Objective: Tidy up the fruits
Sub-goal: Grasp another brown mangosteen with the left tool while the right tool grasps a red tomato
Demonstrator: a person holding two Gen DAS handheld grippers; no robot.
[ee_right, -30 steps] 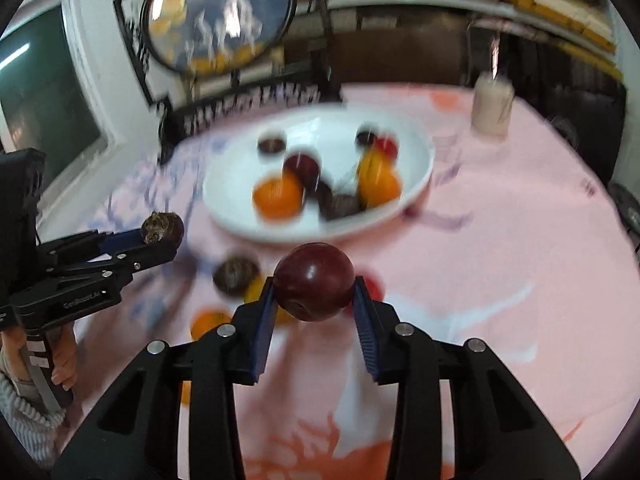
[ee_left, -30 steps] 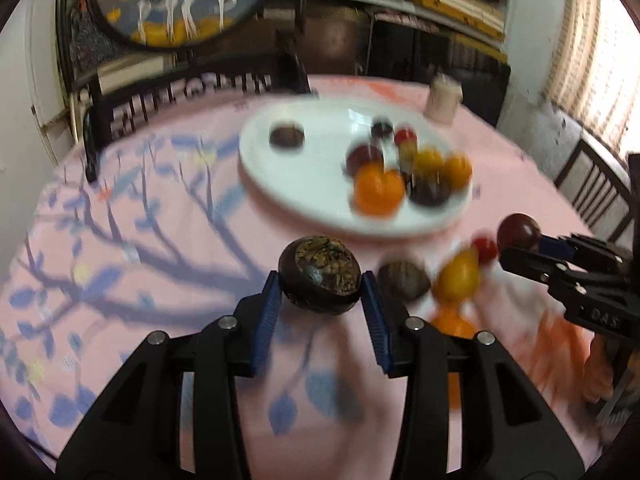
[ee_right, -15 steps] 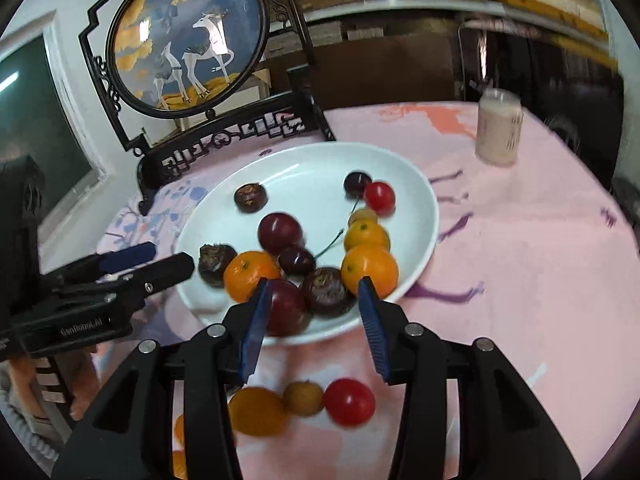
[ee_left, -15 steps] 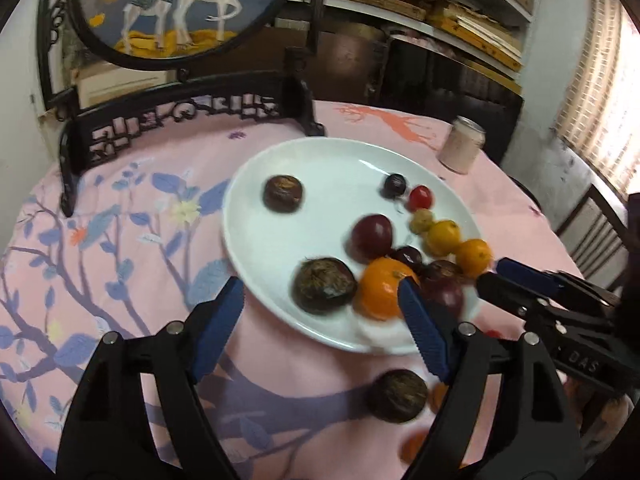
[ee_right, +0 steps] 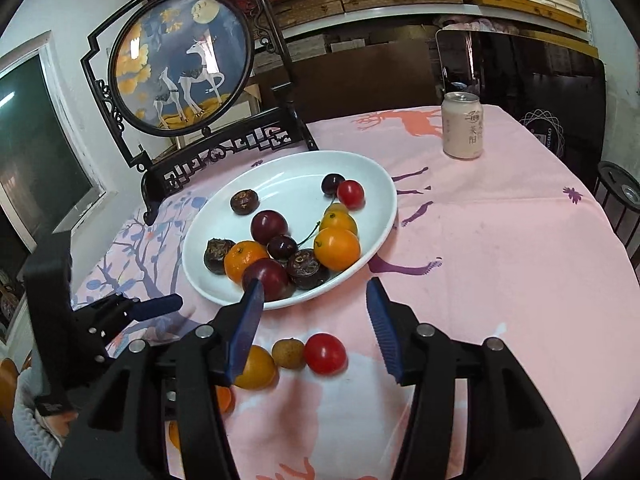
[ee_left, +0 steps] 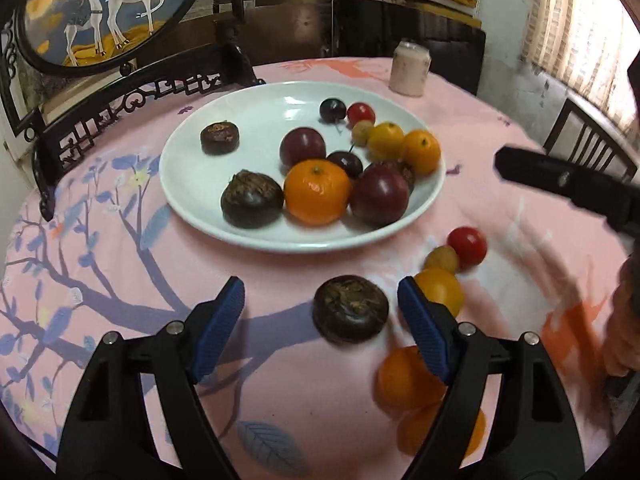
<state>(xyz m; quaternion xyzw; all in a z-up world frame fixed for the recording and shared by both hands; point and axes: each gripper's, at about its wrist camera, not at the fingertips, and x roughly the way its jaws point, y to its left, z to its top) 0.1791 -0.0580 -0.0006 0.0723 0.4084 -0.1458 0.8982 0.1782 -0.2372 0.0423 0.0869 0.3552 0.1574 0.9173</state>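
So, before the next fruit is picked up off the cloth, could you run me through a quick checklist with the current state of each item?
1. Left gripper open and empty: ok.
2. Right gripper open and empty: ok.
3. Target within the left gripper's opening: ok; the dark chestnut-like fruit lies on the tablecloth between its fingers, nearer the right one.
4. Neighbours clear of that grasp: not ok; a yellow fruit sits right by the right finger.
5. Room on the white plate: ok; its near-left part is bare.
6. Count of fruit left on the cloth: cannot tell; the orange fruits are partly hidden behind the finger.
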